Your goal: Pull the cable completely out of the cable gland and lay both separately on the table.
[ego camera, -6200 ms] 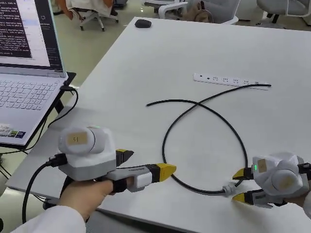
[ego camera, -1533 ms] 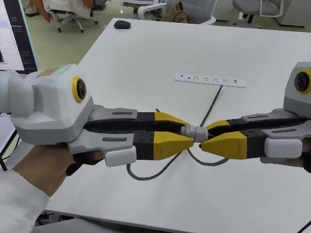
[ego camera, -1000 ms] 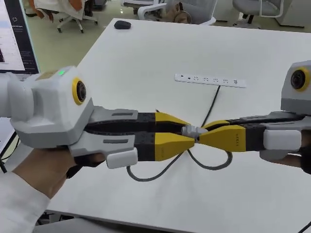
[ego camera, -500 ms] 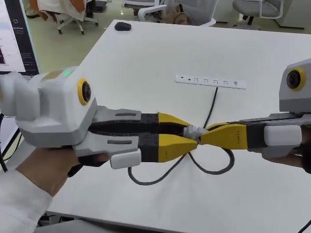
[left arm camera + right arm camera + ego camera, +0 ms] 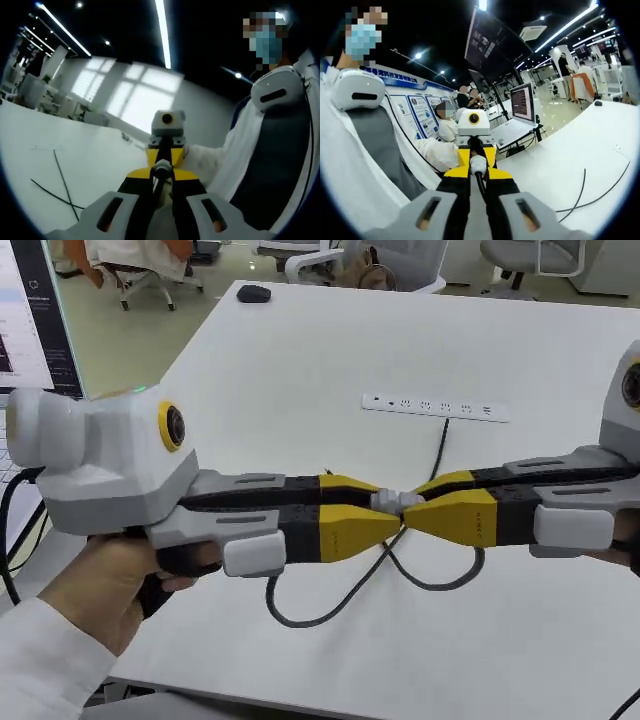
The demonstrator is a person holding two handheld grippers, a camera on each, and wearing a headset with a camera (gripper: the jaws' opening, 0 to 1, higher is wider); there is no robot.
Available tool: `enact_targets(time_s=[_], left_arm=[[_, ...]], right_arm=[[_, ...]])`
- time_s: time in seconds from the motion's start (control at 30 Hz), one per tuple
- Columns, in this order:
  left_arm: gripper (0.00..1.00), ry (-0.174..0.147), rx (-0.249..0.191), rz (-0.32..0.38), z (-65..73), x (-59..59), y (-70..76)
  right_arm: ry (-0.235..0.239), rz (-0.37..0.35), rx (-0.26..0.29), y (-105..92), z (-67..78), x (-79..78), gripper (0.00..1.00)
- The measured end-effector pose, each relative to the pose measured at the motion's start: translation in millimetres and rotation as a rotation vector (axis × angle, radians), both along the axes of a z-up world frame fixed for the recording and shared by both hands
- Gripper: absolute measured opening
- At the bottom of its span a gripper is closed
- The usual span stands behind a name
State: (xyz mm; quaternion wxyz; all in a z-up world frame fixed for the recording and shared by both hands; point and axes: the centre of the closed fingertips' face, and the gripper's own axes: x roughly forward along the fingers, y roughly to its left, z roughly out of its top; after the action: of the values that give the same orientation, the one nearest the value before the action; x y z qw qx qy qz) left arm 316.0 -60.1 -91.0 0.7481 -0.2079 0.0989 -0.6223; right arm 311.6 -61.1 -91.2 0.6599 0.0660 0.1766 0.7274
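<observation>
The cable gland (image 5: 392,502) is held in the air above the table (image 5: 300,370), nearer its front edge, between two grippers that meet tip to tip. The left gripper (image 5: 390,508) has its jaws closed on the gland. The right gripper (image 5: 412,504) is closed at the gland's other end, seemingly on the cable (image 5: 330,612) where it enters, though the tips crowd that spot. The black cable hangs down and loops on the table below. A power strip (image 5: 435,407) lies further back, and a mouse (image 5: 254,293) sits at the far edge.
</observation>
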Motion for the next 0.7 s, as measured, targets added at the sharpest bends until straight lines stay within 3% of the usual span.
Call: enact_targets(time_s=[0.07, 0.1, 0.13, 0.2, 0.3, 0.33, 0.4, 0.47, 0.53, 0.6, 0.63, 0.7], left_arm=[[0.13, 0.001, 0.001, -0.005, 0.2, -0.9, -0.9], [0.13, 0.025, -0.008, -0.023, 1.1, -3.6, -1.9], [0.13, 0.047, -0.021, -0.033, 2.5, -5.2, -2.6], [0.13, 0.057, -0.023, -0.039, 2.0, -5.1, -3.1], [0.13, 0.063, -0.006, -0.047, -1.3, -6.2, -5.5], [0.13, 0.085, -0.007, -0.050, -2.9, -5.5, -5.6], [0.14, 0.096, -0.013, -0.054, -4.1, -5.1, -5.7], [0.14, 0.090, -0.013, -0.051, -4.3, -6.3, -6.2], [0.14, 0.079, -0.015, -0.045, -3.5, -5.5, -5.7], [0.14, 0.032, -0.007, -0.028, -1.8, -4.1, -4.9], [0.14, 0.010, -0.011, -0.022, 0.6, -3.6, -4.3], [0.15, -0.063, -0.005, 0.000, 4.2, -1.2, -3.4]], right_arm=[[-0.088, 0.014, 0.004, -1.9, 0.8, -0.3, 0.07], [-0.113, 0.026, 0.010, -2.5, 1.6, -2.4, 0.07], [-0.181, 0.037, 0.018, -3.1, 2.8, -3.5, 0.07], [-0.216, 0.049, 0.016, -3.2, 2.9, -6.4, 0.07], [-0.382, 0.076, -0.001, -2.7, -0.6, -11.7, 0.08], [-0.486, 0.081, 0.010, -1.1, 0.0, -12.7, 0.08], [-0.553, 0.093, 0.007, -0.5, -1.6, -16.1, 0.08], [-0.521, 0.090, 0.008, 0.2, -1.7, -17.1, 0.08], [-0.524, 0.082, 0.016, 1.3, -1.4, -16.6, 0.09], [-0.513, 0.074, 0.026, 2.4, -0.2, -15.3, 0.10], [-0.439, 0.054, 0.045, 3.8, 1.8, -14.9, 0.11], [-0.326, 0.029, 0.049, 4.2, 2.0, -11.6, 0.12]])
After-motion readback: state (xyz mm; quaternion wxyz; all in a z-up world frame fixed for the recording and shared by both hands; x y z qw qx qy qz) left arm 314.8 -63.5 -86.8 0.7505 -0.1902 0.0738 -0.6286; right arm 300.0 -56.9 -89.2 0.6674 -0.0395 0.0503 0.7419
